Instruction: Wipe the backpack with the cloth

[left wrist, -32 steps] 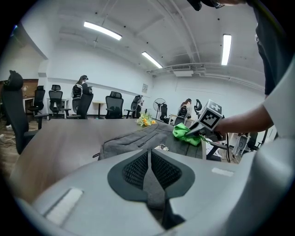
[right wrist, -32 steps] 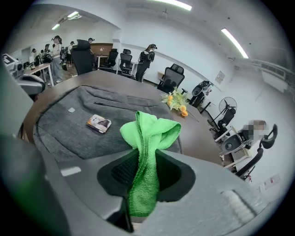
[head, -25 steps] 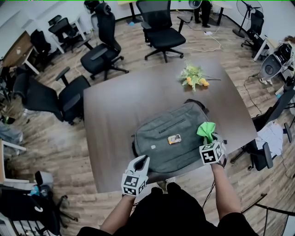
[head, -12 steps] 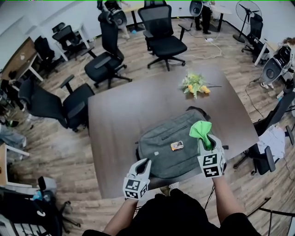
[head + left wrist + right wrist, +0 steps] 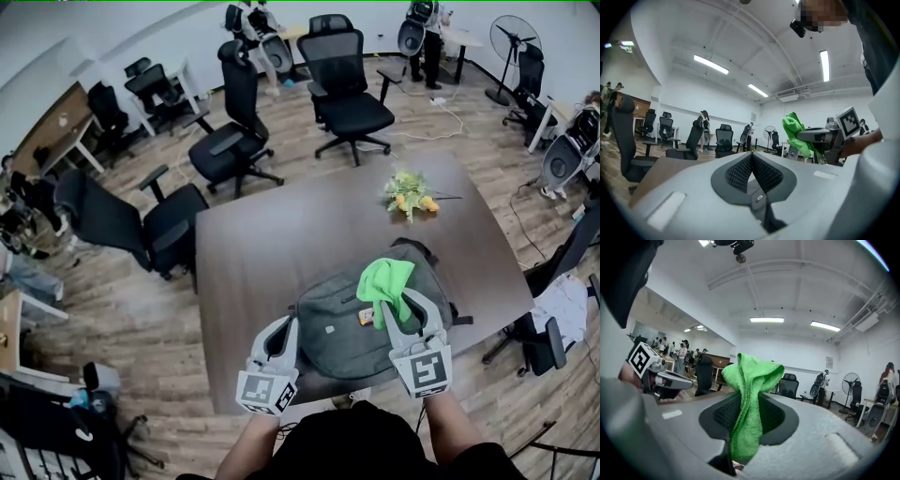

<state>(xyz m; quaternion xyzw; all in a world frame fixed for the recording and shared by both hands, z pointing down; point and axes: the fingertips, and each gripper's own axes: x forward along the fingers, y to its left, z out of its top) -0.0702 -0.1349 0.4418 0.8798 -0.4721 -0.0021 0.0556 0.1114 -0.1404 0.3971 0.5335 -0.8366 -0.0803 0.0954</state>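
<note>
Head view, looking down on a brown table (image 5: 272, 234): a grey backpack (image 5: 333, 323) lies flat near the person's edge. The right gripper (image 5: 395, 305) pinches a green cloth (image 5: 384, 277), raised over the bag, wiping not yet begun. The left gripper (image 5: 279, 330) hovers beside the bag, jaws closed on nothing. The next move is probably to lower the cloth onto the fabric and sweep it across.
</note>
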